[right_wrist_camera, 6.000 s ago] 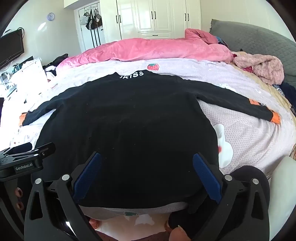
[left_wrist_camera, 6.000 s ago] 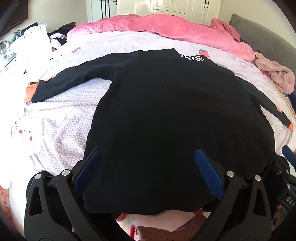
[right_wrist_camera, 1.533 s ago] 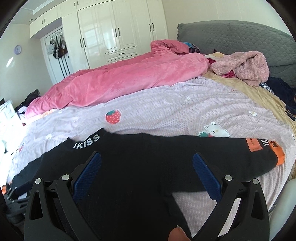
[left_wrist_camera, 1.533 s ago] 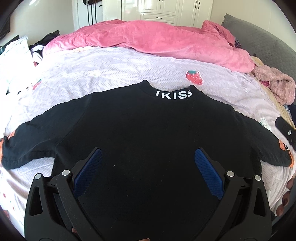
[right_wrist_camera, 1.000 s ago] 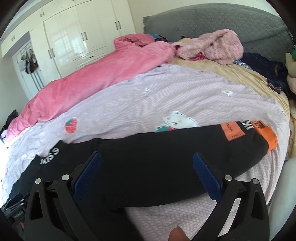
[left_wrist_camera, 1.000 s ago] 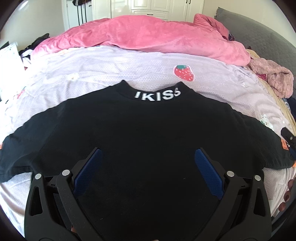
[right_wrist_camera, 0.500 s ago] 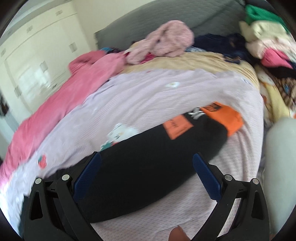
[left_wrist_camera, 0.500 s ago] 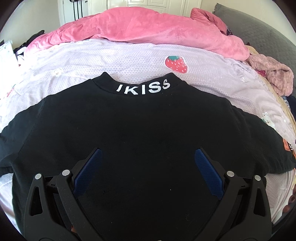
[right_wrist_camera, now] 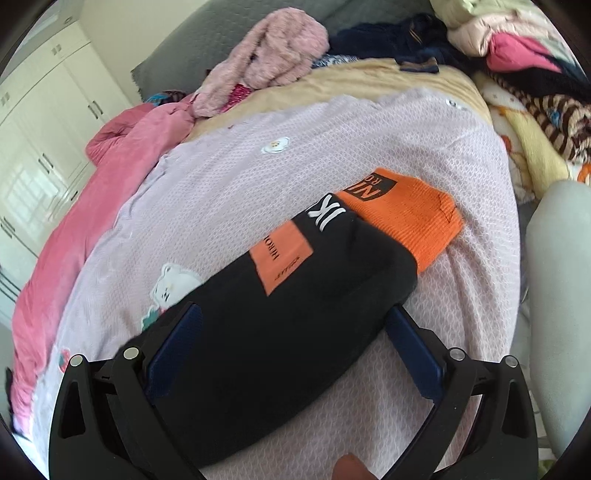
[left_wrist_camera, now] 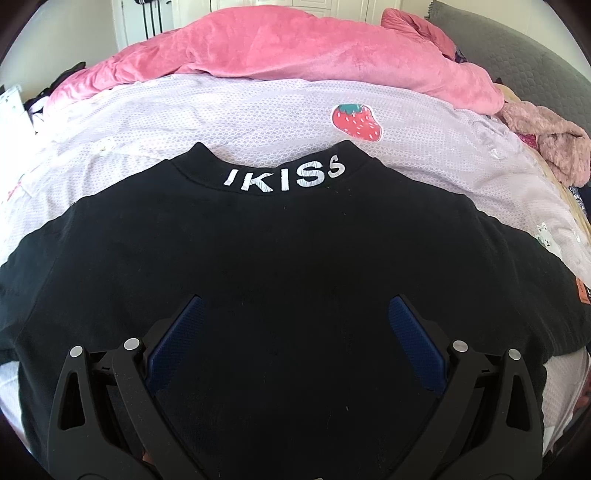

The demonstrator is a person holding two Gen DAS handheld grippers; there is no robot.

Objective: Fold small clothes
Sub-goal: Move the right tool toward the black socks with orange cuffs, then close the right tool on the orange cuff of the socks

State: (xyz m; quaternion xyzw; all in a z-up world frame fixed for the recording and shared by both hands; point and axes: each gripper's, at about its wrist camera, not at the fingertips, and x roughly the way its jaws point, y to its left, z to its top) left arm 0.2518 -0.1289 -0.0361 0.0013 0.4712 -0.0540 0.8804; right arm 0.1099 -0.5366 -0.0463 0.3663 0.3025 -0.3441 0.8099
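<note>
Both tongs are spread wide and empty: the left tongs (left_wrist_camera: 291, 339) hover over the shirt (left_wrist_camera: 295, 266), the right tongs (right_wrist_camera: 291, 343) straddle its sleeve (right_wrist_camera: 280, 317). The shirt lies flat near the bed's (left_wrist_camera: 258, 118) front edge; soft, light knit, best gripped at the orange cuff (right_wrist_camera: 410, 218).

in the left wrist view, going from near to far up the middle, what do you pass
left claw → black shirt → white IKISS collar lettering → lilac bedsheet → pink quilt → white wardrobe doors
</note>
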